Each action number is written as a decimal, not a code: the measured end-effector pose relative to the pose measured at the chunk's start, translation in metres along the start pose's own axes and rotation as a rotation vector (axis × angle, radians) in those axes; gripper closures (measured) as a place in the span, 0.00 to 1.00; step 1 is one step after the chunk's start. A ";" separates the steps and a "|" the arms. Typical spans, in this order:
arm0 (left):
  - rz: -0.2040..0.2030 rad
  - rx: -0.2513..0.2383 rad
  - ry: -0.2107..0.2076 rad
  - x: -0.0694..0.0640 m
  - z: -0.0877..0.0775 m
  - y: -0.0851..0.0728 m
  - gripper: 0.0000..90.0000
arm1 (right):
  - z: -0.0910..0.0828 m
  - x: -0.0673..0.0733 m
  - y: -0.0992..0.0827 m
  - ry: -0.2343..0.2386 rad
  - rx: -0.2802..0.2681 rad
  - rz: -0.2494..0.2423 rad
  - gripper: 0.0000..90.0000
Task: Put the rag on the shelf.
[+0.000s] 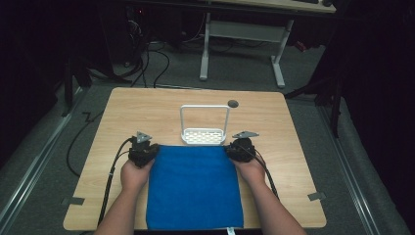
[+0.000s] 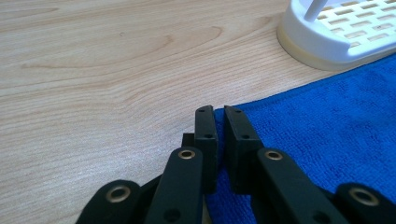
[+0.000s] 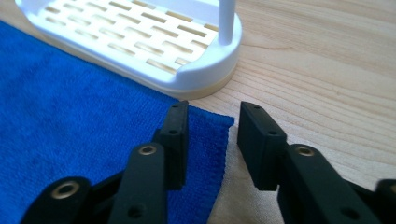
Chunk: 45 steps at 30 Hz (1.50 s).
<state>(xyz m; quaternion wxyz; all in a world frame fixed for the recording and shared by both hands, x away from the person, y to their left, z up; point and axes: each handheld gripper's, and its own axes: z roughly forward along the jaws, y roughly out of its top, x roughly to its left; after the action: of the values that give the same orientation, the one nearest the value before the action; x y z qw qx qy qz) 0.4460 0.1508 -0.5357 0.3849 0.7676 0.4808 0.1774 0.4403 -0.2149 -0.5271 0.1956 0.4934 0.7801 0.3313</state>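
- Blue towel (image 1: 195,186) spread flat on the table (image 1: 127,112), far edge just short of the white rack (image 1: 204,128).
- Left claw (image 2: 218,122) pinched shut on the far left corner of the towel, seemingly for a lift or fold.
- Right claw (image 3: 209,133) part open, straddling the far right corner by the rack, not yet gripping.
- Pale wood-grain top; beyond the rack, dark room, grey floor, cables (image 1: 147,63).

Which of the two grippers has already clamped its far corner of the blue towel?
The left gripper: its jaws pinch the blue towel. The right gripper straddles its corner, jaws apart.
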 end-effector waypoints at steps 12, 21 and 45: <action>0.001 0.002 -0.017 0.000 -0.001 -0.001 0.97 | -0.003 0.013 -0.003 0.002 -0.010 -0.079 0.99; 0.023 -0.041 -0.049 -0.001 -0.006 -0.003 0.97 | -0.026 0.012 -0.014 0.012 -0.104 -0.062 0.99; 0.017 -0.251 -0.107 -0.029 -0.064 -0.016 0.98 | -0.088 0.027 -0.028 0.085 -0.336 -0.068 0.98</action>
<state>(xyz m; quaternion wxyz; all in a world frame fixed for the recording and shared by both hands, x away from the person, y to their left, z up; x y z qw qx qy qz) 0.3818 0.1564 -0.5036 0.5014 0.7259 0.4270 0.1983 0.3546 -0.2271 -0.4841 0.2534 0.4128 0.7373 0.4709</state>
